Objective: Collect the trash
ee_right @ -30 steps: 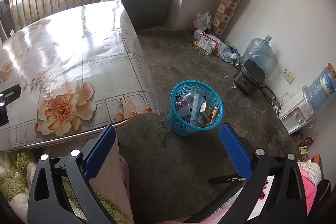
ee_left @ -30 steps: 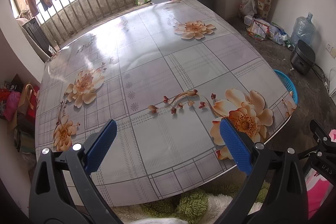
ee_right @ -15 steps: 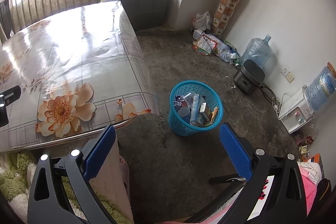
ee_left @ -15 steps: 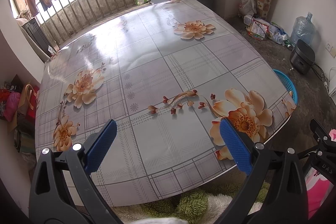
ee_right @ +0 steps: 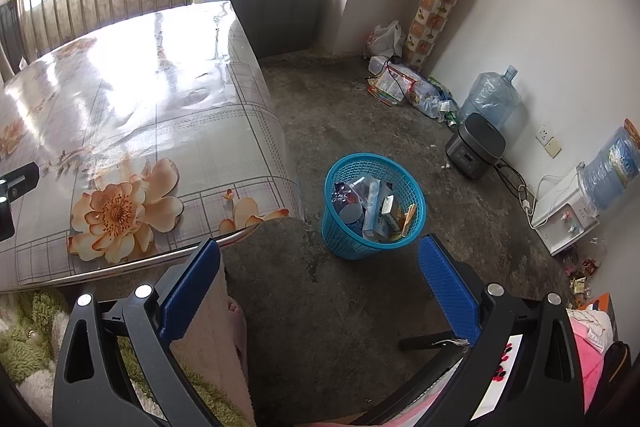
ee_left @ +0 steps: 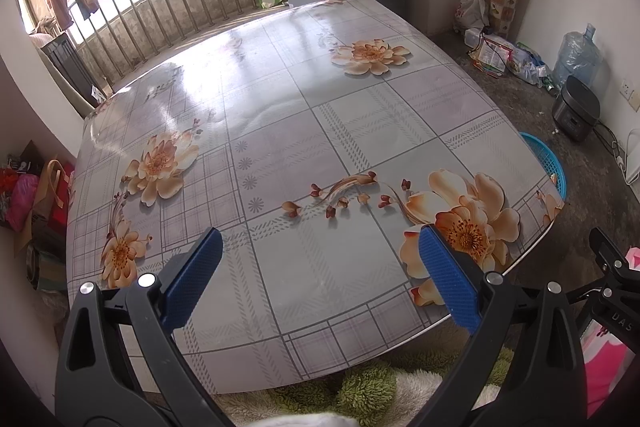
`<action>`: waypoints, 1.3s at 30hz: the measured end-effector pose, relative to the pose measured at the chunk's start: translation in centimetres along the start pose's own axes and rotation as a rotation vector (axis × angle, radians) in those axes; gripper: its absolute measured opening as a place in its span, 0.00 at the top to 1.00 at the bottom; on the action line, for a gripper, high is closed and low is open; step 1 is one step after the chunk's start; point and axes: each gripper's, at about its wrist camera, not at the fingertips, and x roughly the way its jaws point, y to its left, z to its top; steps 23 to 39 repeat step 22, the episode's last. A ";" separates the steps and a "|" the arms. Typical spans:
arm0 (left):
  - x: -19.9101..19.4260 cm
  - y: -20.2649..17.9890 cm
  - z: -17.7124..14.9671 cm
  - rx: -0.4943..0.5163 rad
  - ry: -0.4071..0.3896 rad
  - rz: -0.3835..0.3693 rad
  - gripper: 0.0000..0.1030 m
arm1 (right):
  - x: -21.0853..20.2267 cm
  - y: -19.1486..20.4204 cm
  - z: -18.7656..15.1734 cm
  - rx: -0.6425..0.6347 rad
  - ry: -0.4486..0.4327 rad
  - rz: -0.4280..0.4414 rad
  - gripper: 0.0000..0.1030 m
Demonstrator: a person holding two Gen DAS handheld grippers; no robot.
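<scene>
A blue plastic waste basket stands on the concrete floor beside the table corner, holding several wrappers and boxes. Its rim peeks past the table edge in the left wrist view. My right gripper hangs open above the floor just short of the basket, nothing between its blue pads. My left gripper is open over the near edge of the floral table, also holding nothing. No loose trash shows on the tabletop.
A black rice cooker, water jugs and a dispenser line the right wall, with bags and litter in the corner. A grey cabinet with bottles stands behind the table. A person's green fluffy clothing is below.
</scene>
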 end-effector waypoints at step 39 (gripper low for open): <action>0.2 0.0 -0.3 0.004 0.010 -0.012 0.09 | 0.1 0.0 0.1 -0.002 0.001 -0.001 0.06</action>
